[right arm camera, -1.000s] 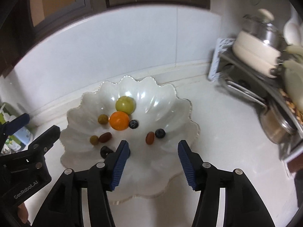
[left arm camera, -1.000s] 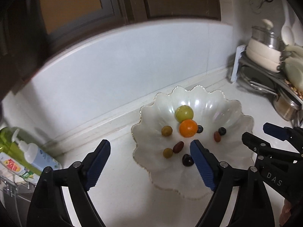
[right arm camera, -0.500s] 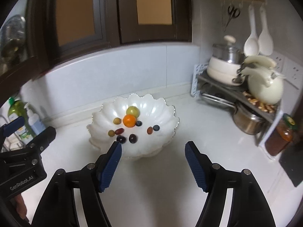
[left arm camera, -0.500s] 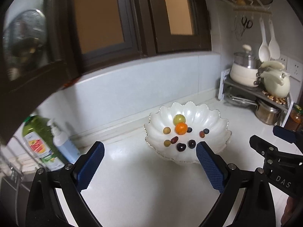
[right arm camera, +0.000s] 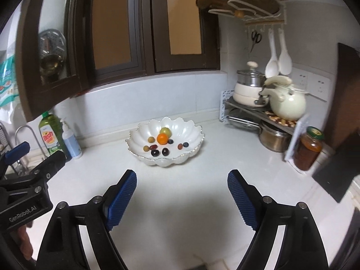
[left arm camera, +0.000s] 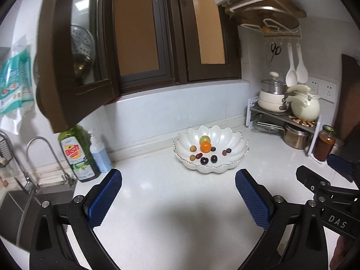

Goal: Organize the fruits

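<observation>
A white scalloped bowl [left arm camera: 237,140] [right arm camera: 187,127] stands on the white counter near the back wall. It holds an orange [left arm camera: 205,147] [right arm camera: 162,138], a green fruit [left arm camera: 204,138] behind it, two dark grapes [left arm camera: 204,160] [right arm camera: 154,152] and several small berries. My left gripper [left arm camera: 177,180] hovers well short of the bowl, its jaws opening with only bare counter between them. My right gripper [right arm camera: 182,177] hangs equally far back, jaws also opening and holding nothing. Each gripper appears at the edge of the other's view.
A green dish-soap bottle [left arm camera: 75,155] and a pump bottle [left arm camera: 99,155] stand at the left by the sink tap [left arm camera: 33,153]. A rack [right arm camera: 247,109] with pots and a cream kettle [right arm camera: 286,103] fills the right corner, with a jar [right arm camera: 308,148] beside it. A cabinet door [left arm camera: 67,67] hangs open overhead.
Both grippers have drawn back and up from the bowl, which now looks small and far. Both jaws have widened, the right much more. Two dark grapes now lie where one did.
</observation>
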`<action>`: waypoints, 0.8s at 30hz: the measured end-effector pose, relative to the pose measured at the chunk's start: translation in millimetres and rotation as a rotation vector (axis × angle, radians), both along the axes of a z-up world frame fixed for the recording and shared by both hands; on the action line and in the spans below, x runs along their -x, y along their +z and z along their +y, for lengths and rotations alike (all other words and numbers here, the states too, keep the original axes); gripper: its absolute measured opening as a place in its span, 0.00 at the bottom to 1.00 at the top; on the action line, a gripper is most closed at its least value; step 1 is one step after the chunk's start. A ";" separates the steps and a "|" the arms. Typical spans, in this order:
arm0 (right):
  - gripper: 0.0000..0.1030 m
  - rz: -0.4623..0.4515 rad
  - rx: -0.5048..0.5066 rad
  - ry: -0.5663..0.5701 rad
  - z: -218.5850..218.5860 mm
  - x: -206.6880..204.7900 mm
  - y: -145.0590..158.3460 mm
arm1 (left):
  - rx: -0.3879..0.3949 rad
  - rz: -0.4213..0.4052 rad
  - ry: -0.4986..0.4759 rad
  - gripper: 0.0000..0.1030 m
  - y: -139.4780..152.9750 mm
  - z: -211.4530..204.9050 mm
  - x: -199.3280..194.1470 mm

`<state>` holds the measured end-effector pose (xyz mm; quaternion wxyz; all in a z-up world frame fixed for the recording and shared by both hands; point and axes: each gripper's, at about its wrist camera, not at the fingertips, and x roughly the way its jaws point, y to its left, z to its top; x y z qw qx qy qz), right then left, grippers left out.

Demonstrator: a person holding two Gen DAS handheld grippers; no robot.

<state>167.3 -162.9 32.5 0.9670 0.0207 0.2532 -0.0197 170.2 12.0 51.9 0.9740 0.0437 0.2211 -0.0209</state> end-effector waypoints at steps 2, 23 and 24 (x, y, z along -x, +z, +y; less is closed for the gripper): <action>0.82 -0.016 0.007 -0.006 -1.2 20.1 2.4 | 0.002 -0.011 -0.001 1.00 2.2 -0.6 19.1; 0.82 -0.146 0.049 -0.003 3.5 167.3 18.6 | 0.038 -0.066 -0.043 1.00 10.3 0.2 152.9; 0.82 -0.150 0.049 -0.004 3.9 170.8 19.4 | 0.038 -0.067 -0.047 1.00 10.4 0.3 154.7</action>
